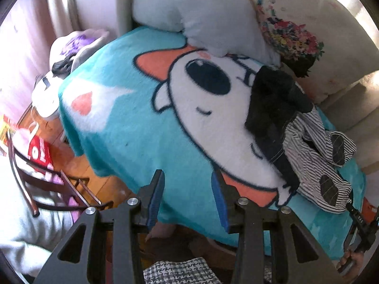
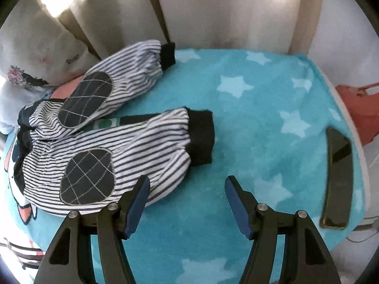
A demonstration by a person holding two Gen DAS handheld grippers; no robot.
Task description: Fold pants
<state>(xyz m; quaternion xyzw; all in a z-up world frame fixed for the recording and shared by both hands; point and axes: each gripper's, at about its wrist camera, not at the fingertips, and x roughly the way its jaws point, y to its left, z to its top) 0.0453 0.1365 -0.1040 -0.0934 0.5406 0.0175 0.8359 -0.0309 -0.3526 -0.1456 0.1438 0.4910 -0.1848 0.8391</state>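
Small striped pants (image 2: 132, 142) with dark quilted knee patches and black cuffs lie spread on the turquoise blanket (image 2: 260, 130), legs pointing right in the right wrist view. My right gripper (image 2: 187, 187) is open and empty, hovering just in front of the near leg's cuff end. In the left wrist view the pants (image 1: 315, 165) lie at the right, with a dark garment (image 1: 274, 108) heaped over their upper end. My left gripper (image 1: 188, 184) is open and empty, above the blanket's near edge, well left of the pants. The right gripper shows at the left wrist view's lower right (image 1: 360, 232).
A black phone (image 2: 337, 177) lies on the blanket near its right edge. Pillows (image 1: 201, 16) and a floral cushion (image 1: 289, 33) sit at the bed's head. A wooden chair (image 1: 47, 184) and wood floor are left of the bed. A red bag (image 2: 360, 108) is beyond the right edge.
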